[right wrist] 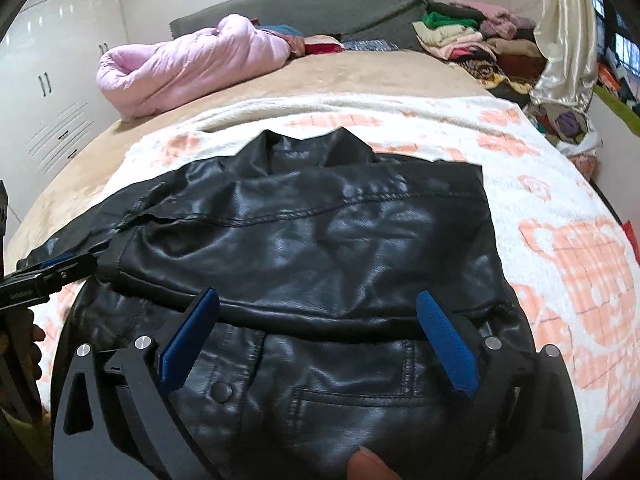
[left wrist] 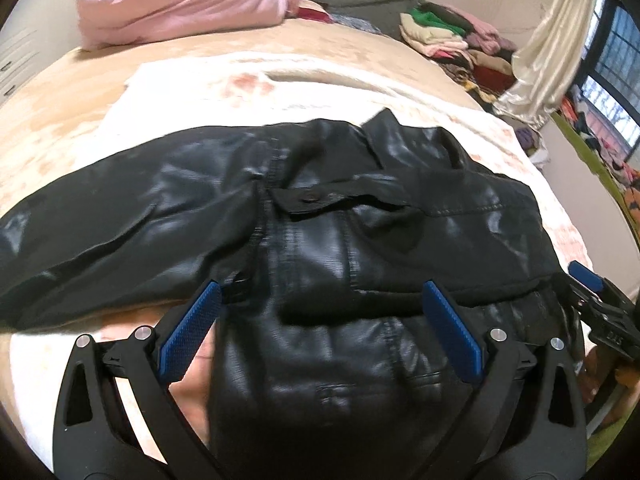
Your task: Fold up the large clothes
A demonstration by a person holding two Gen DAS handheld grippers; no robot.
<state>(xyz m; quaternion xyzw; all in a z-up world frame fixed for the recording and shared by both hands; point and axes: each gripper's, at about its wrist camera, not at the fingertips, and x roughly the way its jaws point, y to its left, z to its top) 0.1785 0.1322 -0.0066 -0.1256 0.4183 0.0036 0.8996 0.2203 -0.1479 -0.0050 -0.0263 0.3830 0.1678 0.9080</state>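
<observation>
Left wrist view: black leather jacket (left wrist: 320, 216) lies spread on the white blanket w/ pink pattern (left wrist: 248, 92), which covers the tan bed (left wrist: 48, 120). One sleeve runs out to the left edge of the pic, collar points away toward the far side, and the near part of the jacket is doubled over w/ a folded edge crossing between the tongs. Left gripper (left wrist: 320, 300) hangs above the jacket w/ jaws wide apart, blue pads (left wrist: 192, 328) clear of the leather, nothing pinched. At the right edge the right gripper (left wrist: 600, 292) shows only in part, just beside the jacket's corner. Far back: pink duvet (left wrist: 180, 0) bunched up, a pile of folded clothes (left wrist: 452, 36) by the cream curtain (left wrist: 552, 32). Right wrist view: same jacket (right wrist: 304, 232), back panel up w/ a stitched seam across the shoulders, collar at the far end, folded hem lying across the gap betw. the pads. Right gripper (right wrist: 318, 304) is spread fully, pads not touching the leather, holding nothing. A fingertip (right wrist: 368, 464) shows at the bottom edge. Left gripper (right wrist: 48, 272) pokes in from the left, near the sleeve side. White wardrobe (right wrist: 52, 80) stands beyond the bed.
</observation>
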